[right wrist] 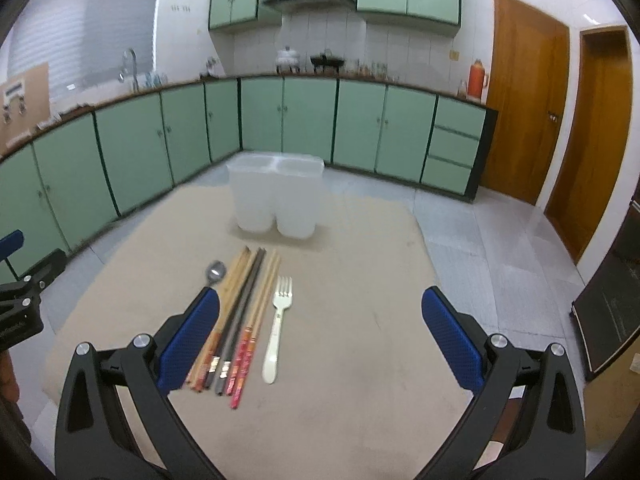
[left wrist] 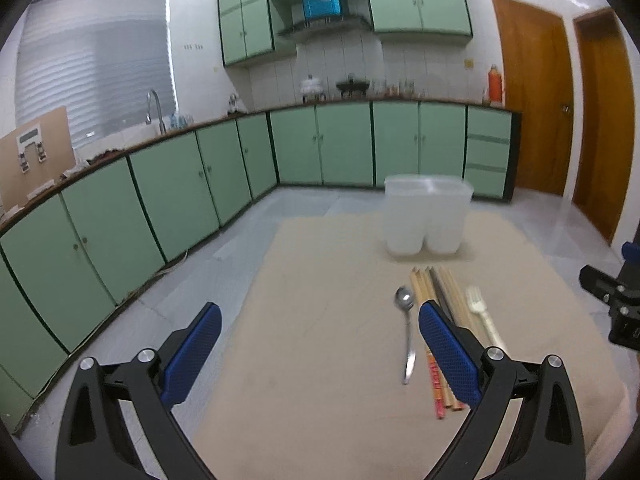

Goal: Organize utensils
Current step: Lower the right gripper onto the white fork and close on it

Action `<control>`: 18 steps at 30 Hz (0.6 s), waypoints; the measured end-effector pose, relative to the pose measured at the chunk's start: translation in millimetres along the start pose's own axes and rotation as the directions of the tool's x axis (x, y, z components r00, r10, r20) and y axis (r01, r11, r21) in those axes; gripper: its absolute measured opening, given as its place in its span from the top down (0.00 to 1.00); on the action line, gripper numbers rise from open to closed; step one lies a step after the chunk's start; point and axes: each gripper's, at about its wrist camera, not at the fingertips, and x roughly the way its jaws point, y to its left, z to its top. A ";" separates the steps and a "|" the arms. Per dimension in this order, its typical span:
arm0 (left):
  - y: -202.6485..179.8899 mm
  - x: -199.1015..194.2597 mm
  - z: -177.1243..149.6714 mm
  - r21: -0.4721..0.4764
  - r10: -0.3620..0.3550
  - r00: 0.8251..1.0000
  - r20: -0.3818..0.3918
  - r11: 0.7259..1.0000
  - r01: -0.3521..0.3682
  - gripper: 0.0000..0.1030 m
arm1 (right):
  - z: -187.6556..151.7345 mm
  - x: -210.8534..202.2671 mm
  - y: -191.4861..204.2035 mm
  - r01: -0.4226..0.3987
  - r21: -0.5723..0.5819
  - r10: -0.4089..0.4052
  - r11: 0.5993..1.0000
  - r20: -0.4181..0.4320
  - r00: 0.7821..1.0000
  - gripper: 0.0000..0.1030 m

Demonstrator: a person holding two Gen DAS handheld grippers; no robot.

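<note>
- Hovering both tools over the near edge of the tabletop (right wrist: pixel 360 360), I hold the left tool (left wrist: pixel 320 354) and right tool (right wrist: pixel 320 338) spread wide, gripping nothing.
- Spoon (left wrist: pixel 406 328), chopsticks (right wrist: pixel 240 320) and fork (right wrist: pixel 278 328) lie side by side, long axes running away from me toward the white two-compartment holder (right wrist: pixel 276 200) near the far edge.
- My right tool looks nearer the fork; nothing blocks the way.

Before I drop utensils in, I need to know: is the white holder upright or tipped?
Upright. The white holder stands on its base on the table, both openings facing up, beyond the chopsticks.
</note>
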 end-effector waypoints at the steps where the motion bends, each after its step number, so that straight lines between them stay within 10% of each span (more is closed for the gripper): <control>1: -1.9 14.9 -0.1 0.006 -0.004 1.000 -0.031 1.000 0.005 0.06 | 0.3 13.1 -0.1 -0.001 -0.002 0.001 1.000 -0.025 1.000 0.05; 18: -33.4 147.0 3.0 0.045 -0.053 0.970 -0.236 0.997 0.066 0.06 | 11.4 174.8 21.3 -0.076 0.065 0.094 0.995 -0.355 0.930 0.41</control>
